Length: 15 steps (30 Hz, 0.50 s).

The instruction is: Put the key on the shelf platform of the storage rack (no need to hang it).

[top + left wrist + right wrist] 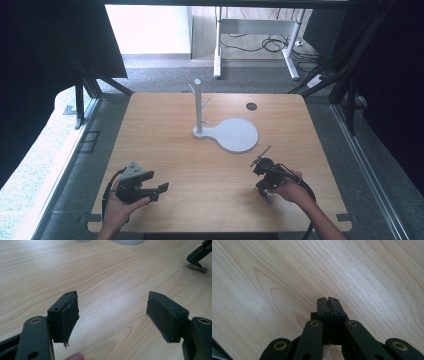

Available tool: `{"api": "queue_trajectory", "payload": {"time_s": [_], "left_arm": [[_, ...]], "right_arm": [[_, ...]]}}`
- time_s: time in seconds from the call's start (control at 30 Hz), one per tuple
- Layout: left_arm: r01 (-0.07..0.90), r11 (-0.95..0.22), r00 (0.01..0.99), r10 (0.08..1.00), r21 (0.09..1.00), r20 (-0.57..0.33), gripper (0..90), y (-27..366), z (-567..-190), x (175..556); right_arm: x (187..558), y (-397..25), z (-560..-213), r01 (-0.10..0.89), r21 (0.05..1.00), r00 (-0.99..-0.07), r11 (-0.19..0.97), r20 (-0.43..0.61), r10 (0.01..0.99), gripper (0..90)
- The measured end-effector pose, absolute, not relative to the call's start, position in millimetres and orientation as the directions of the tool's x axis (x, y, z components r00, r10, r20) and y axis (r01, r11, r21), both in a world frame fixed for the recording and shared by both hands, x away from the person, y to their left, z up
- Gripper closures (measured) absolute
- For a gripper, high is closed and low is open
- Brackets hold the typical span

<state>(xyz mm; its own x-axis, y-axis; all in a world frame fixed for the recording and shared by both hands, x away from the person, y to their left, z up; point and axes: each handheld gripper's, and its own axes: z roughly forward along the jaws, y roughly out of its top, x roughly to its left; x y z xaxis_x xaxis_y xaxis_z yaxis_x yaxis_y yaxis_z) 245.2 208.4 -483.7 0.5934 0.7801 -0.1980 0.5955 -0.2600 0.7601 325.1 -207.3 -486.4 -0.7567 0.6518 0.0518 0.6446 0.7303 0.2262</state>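
A white stand [231, 134] sits at the middle of the wooden table [160, 115], with a round flat base and an upright post [198, 105] bearing short pegs. My left gripper [161, 192] is held near the front left of the table, its jaws wide open with nothing between them; in the left gripper view [112, 312] bare wood shows between the pads. My right gripper [261, 161] is held near the front right, pointing down at the table. In the right gripper view [328, 299] its jaws are pressed together with nothing in them.
A dark round hole [251, 106] marks the table's far right part. Black frame bars stand at both sides of the table, and a white desk frame with cables [270, 42] is on the floor behind. The right gripper [197, 257] appears far off in the left gripper view.
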Motion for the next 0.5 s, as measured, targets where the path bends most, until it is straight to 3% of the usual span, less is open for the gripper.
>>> {"api": "queue_trajectory", "payload": {"time_s": [0.5], "left_arm": [[0.595, -0.256, 0.592, 0.781, 0.762, -0.199, 26.2, 209, -483, 245]], "right_arm": [[330, -220, -449, 0.644, 0.247, -0.754, 0.724, 0.046, 0.655, 89.9]]}}
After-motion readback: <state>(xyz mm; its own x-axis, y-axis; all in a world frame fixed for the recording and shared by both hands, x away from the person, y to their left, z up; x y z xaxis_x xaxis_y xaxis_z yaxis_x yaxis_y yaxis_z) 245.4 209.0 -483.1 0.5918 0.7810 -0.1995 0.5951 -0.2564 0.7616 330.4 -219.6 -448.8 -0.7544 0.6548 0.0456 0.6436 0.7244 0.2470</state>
